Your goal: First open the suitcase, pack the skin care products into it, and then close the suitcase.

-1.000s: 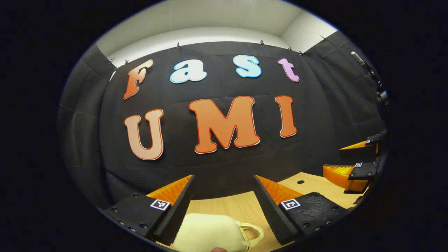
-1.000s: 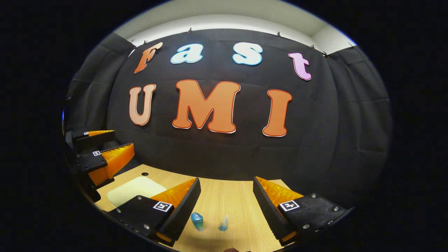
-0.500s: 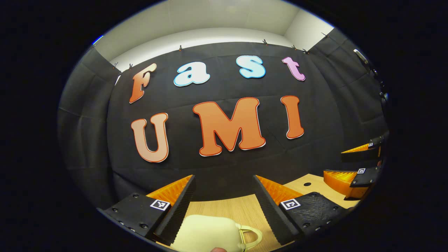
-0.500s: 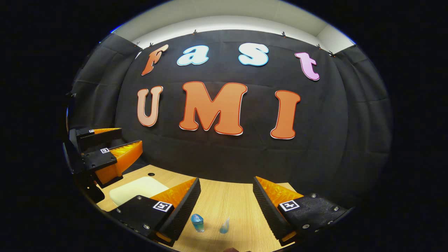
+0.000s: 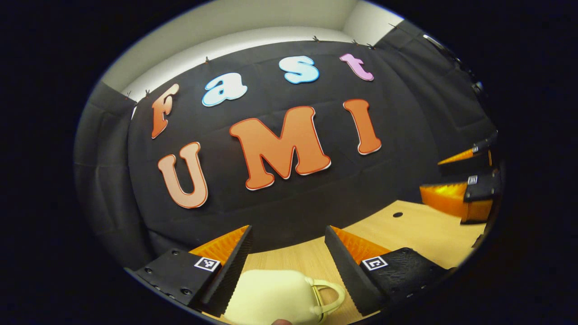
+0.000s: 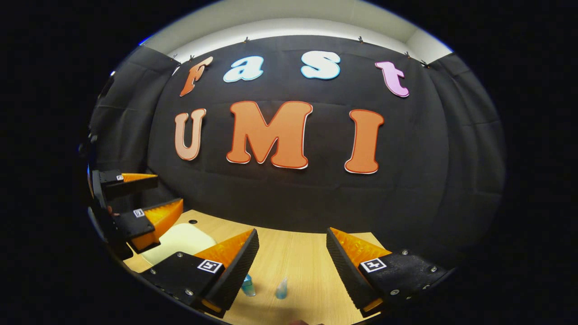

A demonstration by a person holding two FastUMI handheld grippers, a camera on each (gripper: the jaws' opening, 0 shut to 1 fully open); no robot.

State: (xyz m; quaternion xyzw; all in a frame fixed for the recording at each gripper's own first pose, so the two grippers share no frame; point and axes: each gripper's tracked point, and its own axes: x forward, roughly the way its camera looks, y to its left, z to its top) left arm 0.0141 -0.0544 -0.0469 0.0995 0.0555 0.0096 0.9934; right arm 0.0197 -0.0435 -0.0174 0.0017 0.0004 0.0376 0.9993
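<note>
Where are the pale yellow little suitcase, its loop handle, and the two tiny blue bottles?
Pale yellow little suitcase [image 5: 266,295], left gripper view, on its smooth top shell.
Loop handle [image 5: 334,294], left gripper view, on its curved outer edge.
Tiny blue bottles [image 6: 281,289], right gripper view, on the right-hand bottle's body.

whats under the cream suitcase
The cream suitcase lies closed on the wooden table. Its underside and inside are hidden.

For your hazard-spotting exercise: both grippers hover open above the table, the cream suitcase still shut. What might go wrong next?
1. The left gripper may slip off the rounded cream suitcase and its thin handle.
2. The right gripper could topple the small blue bottles on descending.
</note>
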